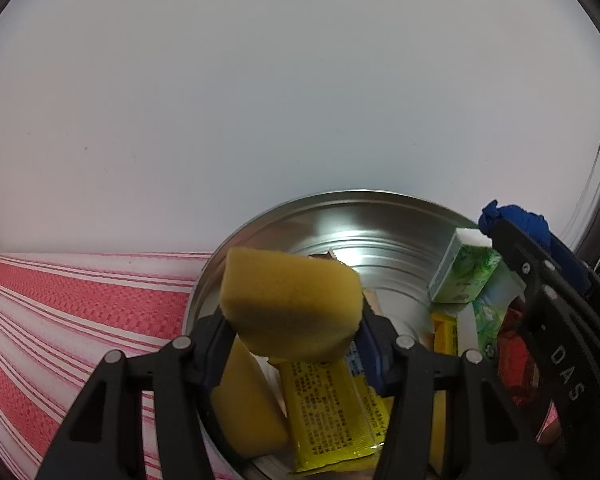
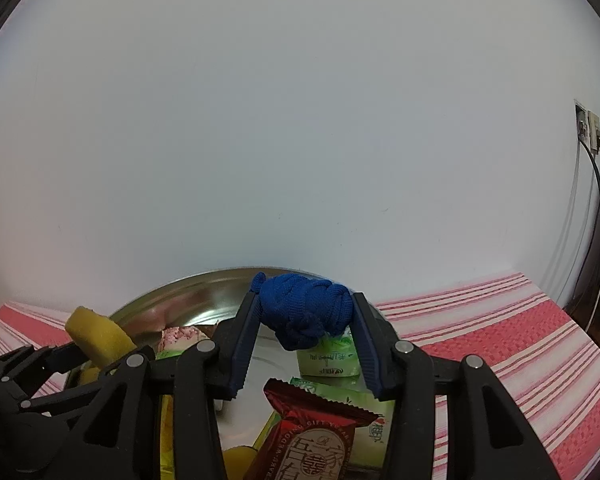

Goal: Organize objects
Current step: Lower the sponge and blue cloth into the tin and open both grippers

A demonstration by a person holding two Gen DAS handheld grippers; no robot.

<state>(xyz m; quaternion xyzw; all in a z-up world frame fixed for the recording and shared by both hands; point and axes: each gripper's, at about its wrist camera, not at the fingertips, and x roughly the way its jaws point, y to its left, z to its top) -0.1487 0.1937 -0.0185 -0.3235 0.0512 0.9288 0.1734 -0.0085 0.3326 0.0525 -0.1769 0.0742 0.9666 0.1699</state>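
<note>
Round metal tray (image 1: 260,232) on a red-and-white striped cloth (image 1: 80,304), crowded with green tissue packs (image 1: 464,272), a yellow sachet (image 1: 328,408) and a red wrapper (image 2: 320,436). Above it, the left gripper (image 1: 292,320) clamps a porous yellow sponge (image 1: 292,304); the right gripper (image 2: 304,312) pinches a knotted blue cloth bundle (image 2: 304,308).

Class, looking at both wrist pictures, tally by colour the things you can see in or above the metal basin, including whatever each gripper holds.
Yellow: 4 (held sponge, second sponge, yellow packet, yellow box)
Green: 2 (tissue packs)
Blue: 1 (cloth bundle)
Red: 1 (gift packet)
Pink: 1 (round item)
Total: 9
</note>
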